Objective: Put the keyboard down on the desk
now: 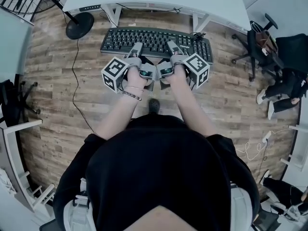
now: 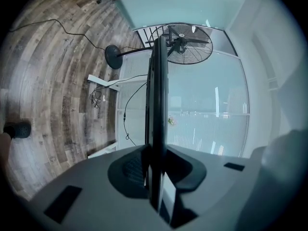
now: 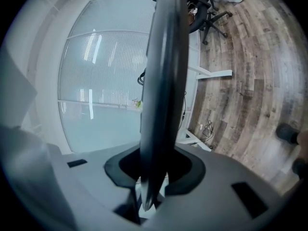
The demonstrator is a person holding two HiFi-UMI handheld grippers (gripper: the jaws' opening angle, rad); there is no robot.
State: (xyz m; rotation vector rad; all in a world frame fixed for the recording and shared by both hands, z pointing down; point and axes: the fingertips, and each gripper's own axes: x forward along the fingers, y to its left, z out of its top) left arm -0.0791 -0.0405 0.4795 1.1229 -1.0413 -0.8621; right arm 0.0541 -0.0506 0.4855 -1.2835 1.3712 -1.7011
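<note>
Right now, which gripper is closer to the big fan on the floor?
Left. The left gripper clamps the keyboard on the side toward the fan; the right gripper clamps it farther along, away from the fan.

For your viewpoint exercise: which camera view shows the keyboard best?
The head view: the keyboard shows its key face almost whole, its near edge clamped by the left gripper and right gripper. Both gripper views show only its thin dark edge.
</note>
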